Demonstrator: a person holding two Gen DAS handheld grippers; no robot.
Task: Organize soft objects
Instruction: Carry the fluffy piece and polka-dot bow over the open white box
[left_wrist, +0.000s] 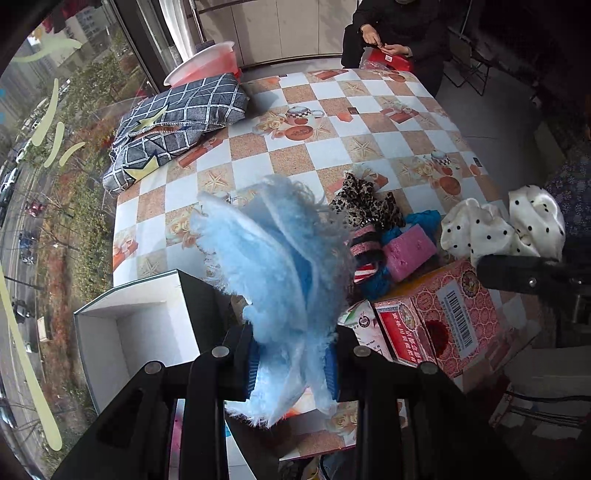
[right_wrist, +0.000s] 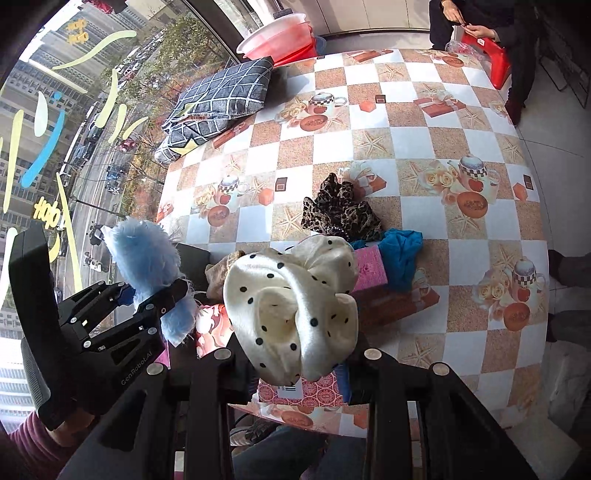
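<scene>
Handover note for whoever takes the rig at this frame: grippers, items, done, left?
Left gripper: shut on the blue fluffy cloth, held beside the open white box.
Right gripper: shut on the polka-dot cloth, lifted over the red patterned box.
On the table: leopard-print cloth, pink sponge, teal cloth.
Done: two items picked up.
Left: place both, then gather the rest.

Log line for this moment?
left gripper: shut on blue fluffy cloth | right gripper: shut on polka-dot scrunchie | both lifted
</scene>
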